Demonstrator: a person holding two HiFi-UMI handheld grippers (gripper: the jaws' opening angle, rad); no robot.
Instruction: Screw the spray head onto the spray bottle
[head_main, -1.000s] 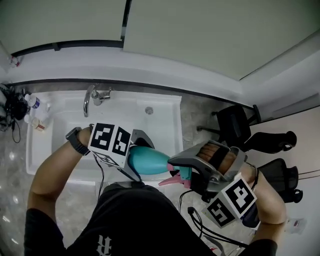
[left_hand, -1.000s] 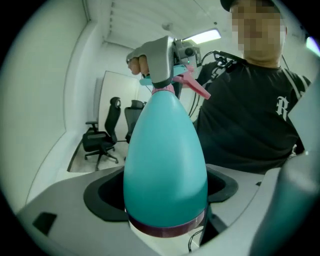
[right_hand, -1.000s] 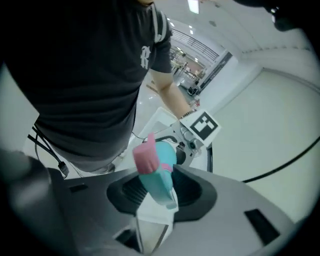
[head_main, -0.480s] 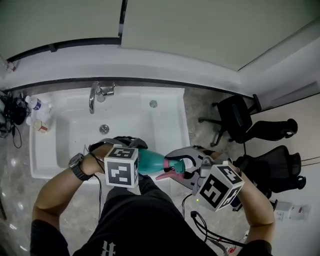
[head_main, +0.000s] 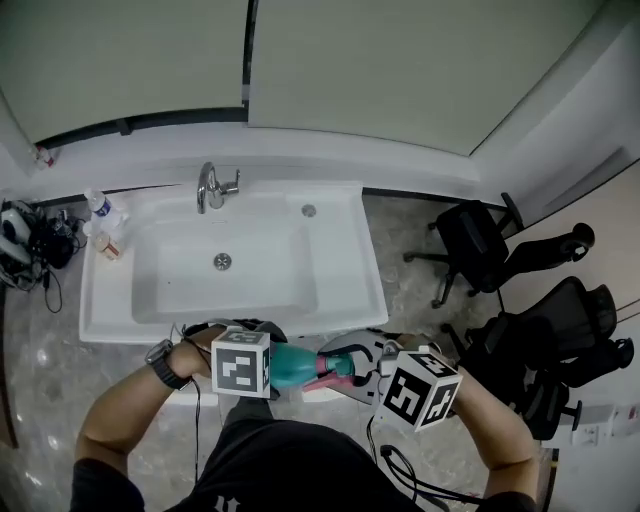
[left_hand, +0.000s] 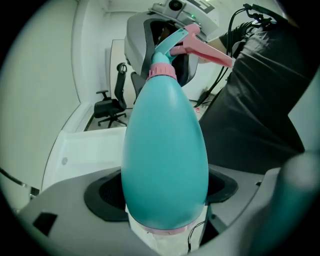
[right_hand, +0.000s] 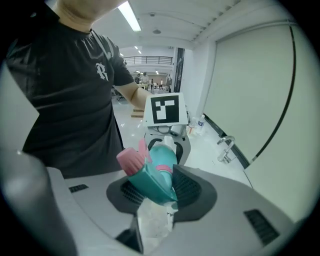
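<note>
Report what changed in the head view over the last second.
Both grippers carried the spray bottle down the picture, off the sink's front rim and back in front of the person's torso. Nothing was taken up or let go. As before, the left gripper is shut on the bottle's body, the right gripper is shut on the spray head, and the head sits on the bottle's neck.

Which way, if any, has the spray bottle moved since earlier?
Yes: the spray bottle was over the sink's front part. Now it sits just past the front rim, nearer the person.
</note>
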